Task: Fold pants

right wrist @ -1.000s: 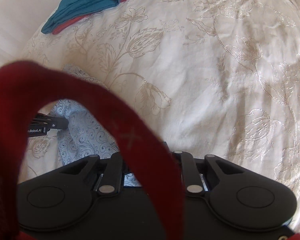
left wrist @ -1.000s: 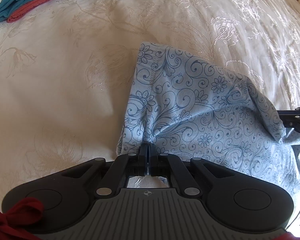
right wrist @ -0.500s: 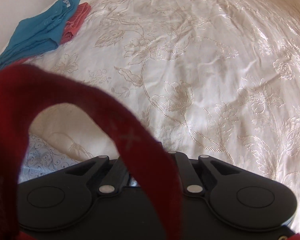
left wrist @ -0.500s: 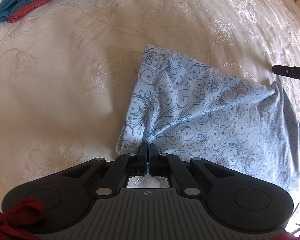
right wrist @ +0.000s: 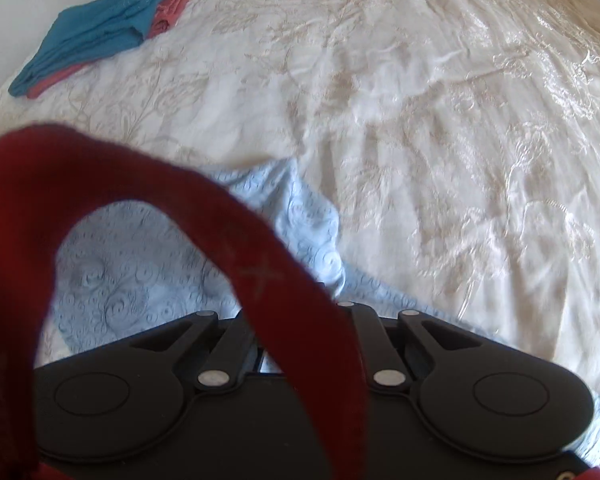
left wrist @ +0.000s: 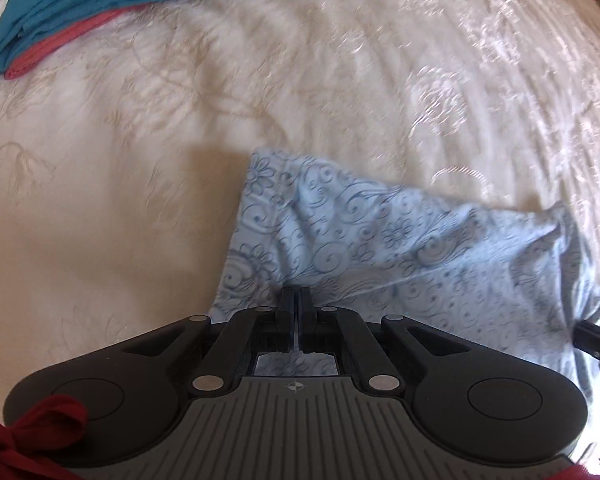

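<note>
Nearest in the left wrist view, the left gripper [left wrist: 299, 294] points straight down at the bed, its two fingers pressed together on a pinch of the pants [left wrist: 400, 248], a light blue cloth printed with dark swirls and flowers. From that pinch the cloth spreads away and to the right in loose folds over the bedspread [left wrist: 260, 100], with one corner sticking up at its far left edge and a bunched peak at its right edge. At the right border of this view a black bit of the right gripper [left wrist: 598, 344] shows just beside the cloth's right end.

In the right wrist view a dark red strap [right wrist: 260, 276] loops across the lens and hides the fingers, so I cannot tell whether that tool is apart, together or clamped on anything. The pants lie below and to the left of it, rumpled, partly seen through the loop.

Farther off, the cream bedspread with its woven flower pattern runs wide and mostly bare. At its far left corner lies a folded teal garment [left wrist: 100, 12] on top of a folded coral one [left wrist: 56, 50], well apart from the pants. No container shows in either view.
</note>
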`<state>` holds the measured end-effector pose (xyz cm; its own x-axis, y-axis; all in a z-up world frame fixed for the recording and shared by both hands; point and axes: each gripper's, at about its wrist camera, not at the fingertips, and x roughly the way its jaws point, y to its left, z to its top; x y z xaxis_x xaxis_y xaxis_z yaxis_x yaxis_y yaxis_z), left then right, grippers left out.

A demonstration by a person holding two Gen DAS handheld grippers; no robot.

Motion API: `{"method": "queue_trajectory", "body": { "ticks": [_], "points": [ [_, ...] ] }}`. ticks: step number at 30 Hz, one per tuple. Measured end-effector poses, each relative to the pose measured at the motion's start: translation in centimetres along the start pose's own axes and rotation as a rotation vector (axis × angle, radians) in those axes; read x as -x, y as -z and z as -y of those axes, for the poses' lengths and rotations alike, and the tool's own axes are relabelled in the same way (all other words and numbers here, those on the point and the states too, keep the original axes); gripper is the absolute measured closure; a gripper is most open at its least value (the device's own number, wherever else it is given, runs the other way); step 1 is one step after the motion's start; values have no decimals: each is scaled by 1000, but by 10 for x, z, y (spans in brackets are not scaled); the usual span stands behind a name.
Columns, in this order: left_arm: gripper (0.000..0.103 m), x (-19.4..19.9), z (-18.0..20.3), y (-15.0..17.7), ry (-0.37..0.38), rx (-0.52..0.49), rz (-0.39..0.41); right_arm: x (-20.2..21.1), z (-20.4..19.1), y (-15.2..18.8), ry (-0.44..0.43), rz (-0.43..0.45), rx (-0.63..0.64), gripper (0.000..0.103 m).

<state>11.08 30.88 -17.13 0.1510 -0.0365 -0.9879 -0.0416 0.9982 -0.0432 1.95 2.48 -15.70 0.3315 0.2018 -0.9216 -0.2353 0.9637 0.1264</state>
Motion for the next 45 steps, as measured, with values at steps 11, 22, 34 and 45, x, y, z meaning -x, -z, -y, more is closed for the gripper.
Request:
{"method": "queue_trajectory", "body": {
  "ticks": [11,22,34,45],
  "points": [
    [100,11,-1,30,-40,-29,-14,24,45,-1,73,116,-89,60],
    [100,13,14,50,-127,-57,-7,1,70,-4,9,65,-26,54],
    [100,5,44,49,-228,-101,-3,8,39,16,-44,136,378,72],
    [101,9,37,45,-179,-13,-10,1,37,15,-10,150,438,98]
  ]
}}
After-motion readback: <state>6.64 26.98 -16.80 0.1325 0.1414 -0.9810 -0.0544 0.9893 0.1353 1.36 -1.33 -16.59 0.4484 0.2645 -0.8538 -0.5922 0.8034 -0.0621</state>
